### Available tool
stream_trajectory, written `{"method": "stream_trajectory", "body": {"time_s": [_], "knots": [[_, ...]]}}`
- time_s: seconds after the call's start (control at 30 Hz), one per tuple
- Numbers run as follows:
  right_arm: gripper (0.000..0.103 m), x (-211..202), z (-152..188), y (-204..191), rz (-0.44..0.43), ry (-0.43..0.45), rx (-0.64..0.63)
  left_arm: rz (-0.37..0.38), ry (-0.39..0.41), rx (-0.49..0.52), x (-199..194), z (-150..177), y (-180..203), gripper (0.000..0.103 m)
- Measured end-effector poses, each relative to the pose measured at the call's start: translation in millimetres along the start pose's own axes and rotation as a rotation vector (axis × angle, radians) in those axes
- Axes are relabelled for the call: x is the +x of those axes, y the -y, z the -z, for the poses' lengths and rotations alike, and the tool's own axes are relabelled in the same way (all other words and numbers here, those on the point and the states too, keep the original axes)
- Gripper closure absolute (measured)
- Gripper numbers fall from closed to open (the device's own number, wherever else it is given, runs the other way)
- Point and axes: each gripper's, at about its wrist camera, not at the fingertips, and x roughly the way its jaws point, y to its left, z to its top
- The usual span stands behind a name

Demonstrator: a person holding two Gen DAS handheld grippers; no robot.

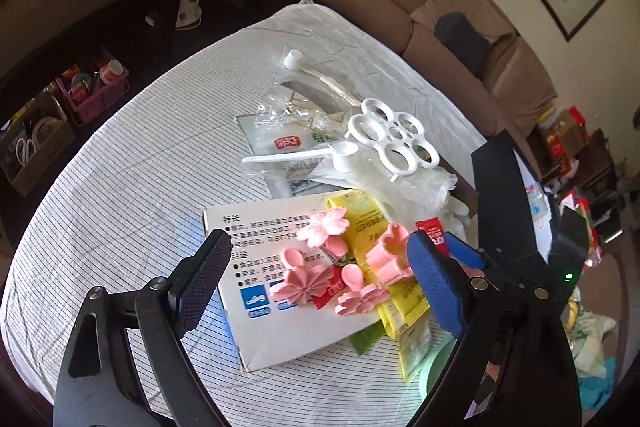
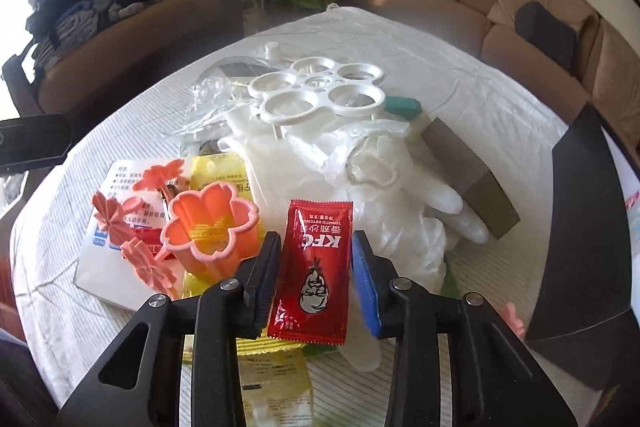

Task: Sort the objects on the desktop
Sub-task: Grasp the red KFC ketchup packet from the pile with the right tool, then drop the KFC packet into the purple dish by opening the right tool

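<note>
A red ketchup packet lies lengthwise between the fingers of my right gripper, and the pads meet its two long edges. Left of it stands a pink flower-shaped cutter, with flat pink flower pieces beside it. My left gripper hangs open over the same pink flower pieces. They rest on a white printed box and a yellow sachet. Further back, a white ring mould and a white scoop lie on clear plastic gloves.
The striped tablecloth covers a round table with bare cloth to the left. A brown box and a teal object lie behind the gloves. A dark panel stands at the right. Sofas ring the table.
</note>
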Motion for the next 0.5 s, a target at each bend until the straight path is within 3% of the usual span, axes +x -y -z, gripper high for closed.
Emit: {"method": "stream_trajectory", "body": {"time_s": [0.13,0.27,0.4,0.5], "knots": [[0.071,-16,0,11,-0.009,0.038,0.049,0.030,-0.017,-0.034,6,-1,-10,0.014],[0.071,-58,6,32,-0.067,0.097,0.136,0.049,-0.021,-0.011,8,0,-7,0.014],[0.071,-120,38,58,-0.096,0.145,0.213,0.059,-0.049,0.041,13,8,6,0.014],[0.071,-155,84,79,-0.084,0.116,0.279,0.074,-0.079,0.094,19,18,21,0.014]]}}
